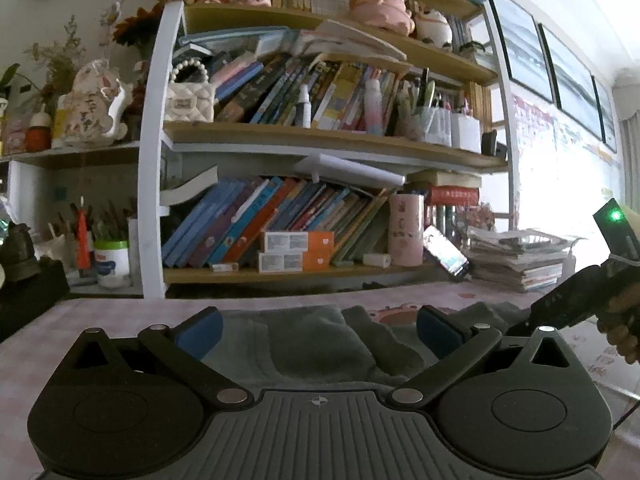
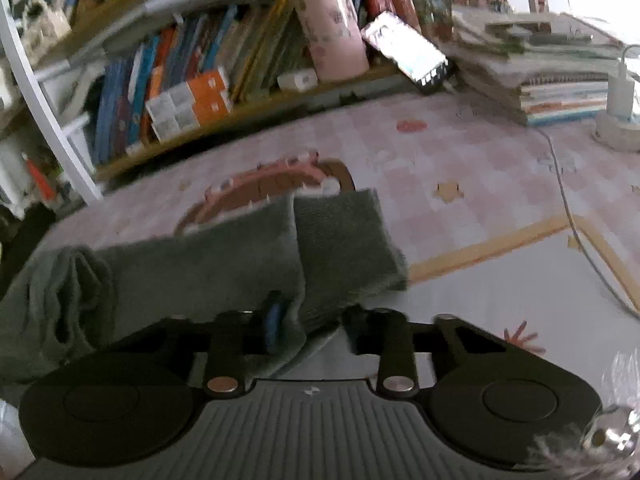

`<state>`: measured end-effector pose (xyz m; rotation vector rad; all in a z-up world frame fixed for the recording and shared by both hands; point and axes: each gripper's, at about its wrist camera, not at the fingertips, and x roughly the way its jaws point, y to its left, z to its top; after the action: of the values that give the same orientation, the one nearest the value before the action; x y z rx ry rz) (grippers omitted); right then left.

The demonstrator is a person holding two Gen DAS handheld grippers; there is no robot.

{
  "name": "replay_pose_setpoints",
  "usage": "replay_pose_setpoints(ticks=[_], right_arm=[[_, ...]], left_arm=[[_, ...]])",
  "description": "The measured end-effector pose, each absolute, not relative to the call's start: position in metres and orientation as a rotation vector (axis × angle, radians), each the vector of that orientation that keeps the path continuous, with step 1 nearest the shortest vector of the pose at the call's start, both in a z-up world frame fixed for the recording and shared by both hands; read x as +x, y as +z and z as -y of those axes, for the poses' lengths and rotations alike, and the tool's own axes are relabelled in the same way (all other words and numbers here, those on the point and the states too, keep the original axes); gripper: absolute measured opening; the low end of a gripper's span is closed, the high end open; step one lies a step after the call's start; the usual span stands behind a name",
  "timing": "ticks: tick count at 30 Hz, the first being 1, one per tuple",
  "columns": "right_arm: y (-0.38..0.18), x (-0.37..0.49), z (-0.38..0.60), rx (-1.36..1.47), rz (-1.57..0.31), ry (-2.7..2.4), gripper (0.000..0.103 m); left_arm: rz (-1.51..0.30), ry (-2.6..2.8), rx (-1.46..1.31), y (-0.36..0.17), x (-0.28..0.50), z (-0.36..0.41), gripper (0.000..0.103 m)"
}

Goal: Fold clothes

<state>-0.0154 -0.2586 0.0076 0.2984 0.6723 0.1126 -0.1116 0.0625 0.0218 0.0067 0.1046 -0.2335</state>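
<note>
The grey knit garment (image 2: 224, 264) looks soft, light and floppy; right gripper (image 2: 310, 326) pinches its near edge; left gripper (image 1: 318, 334) gapes empty.

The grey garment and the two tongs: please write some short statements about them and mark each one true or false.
1. The grey garment lies on a pink patterned table cover. True.
2. The left tongs are closed tightly on the cloth. False: their jaws stand wide apart, and the cloth lies in front of them, not pinched.
3. The right tongs have grey cloth between their fingers. True: a fold near the ribbed end sits between them.
4. The garment is red. False: it is grey-green.
5. A bookshelf full of books stands behind the table. True.
6. A phone lies flat in the middle of the table. False: it leans at the back, beside a pink cylinder.
</note>
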Motion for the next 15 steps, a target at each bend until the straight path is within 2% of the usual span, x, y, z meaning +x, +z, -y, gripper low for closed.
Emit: replay_pose_setpoints(ticks=[7,14,15], right_arm=[[0.035,-0.027,0.242,0.265,-0.520,0.229,0.020],[0.025,-0.019,0.255,0.371,-0.593,0.168,0.021],[0.023,-0.018,0.259,0.394,-0.608,0.156,0.025]], left_arm=[[-0.109,-0.240,0.006,0.022,-0.110,-0.062,0.103],[-0.112,-0.241,0.001,0.022,-0.110,-0.063,0.103],[-0.112,-0.242,0.001,0.021,-0.110,-0.063,0.103]])
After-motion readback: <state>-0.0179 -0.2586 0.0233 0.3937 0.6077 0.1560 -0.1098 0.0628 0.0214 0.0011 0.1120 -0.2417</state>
